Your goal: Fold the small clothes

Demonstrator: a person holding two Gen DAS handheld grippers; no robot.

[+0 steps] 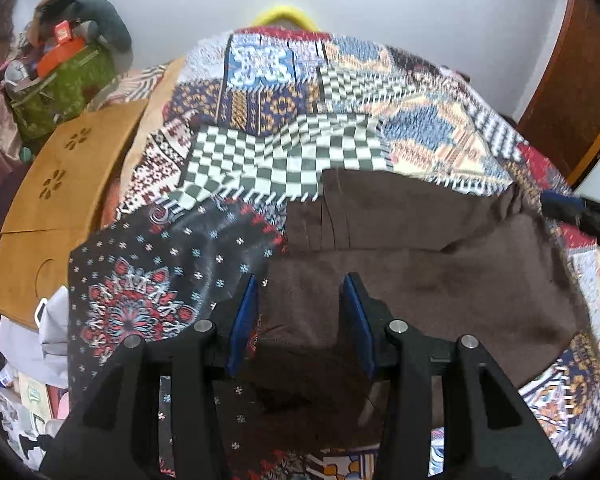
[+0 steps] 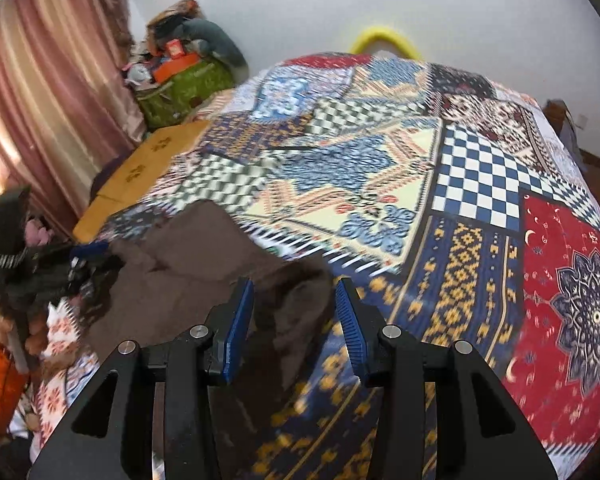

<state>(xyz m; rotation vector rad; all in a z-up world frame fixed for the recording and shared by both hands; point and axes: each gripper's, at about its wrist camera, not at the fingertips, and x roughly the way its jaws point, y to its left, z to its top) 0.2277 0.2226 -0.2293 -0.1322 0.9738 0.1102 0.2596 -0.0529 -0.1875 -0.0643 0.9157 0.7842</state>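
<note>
No brand, label or writing can be read in either view — the orange box (image 1: 62, 46) on the far pile carries a pale mark, too blurred to make out.

The brown garment (image 1: 420, 248) lies spread on the patchwork bedspread (image 1: 440, 128). In the left wrist view it sits right under and ahead of the left tongs (image 1: 300, 300), whose blue pads (image 1: 244, 316) stand apart with the brown cloth showing between them; the tongs are released and nothing is pinched. The cloth runs off to the right of these tongs, with a fold line across its far part. Left of the tongs lies a dark cloth with a red mandala print (image 1: 140, 292), its edge beside the brown garment.

In the right wrist view the right tongs (image 2: 296, 304) are also spread wide — a bunched corner of the brown garment (image 2: 204, 256) rises between the blue pads (image 2: 350, 320), not clamped. The rest of the garment stretches left of these tongs toward the other tool (image 2: 40, 264), held at the left edge of that view. A wooden board (image 1: 60, 184) lies far left of the left tongs.
</note>
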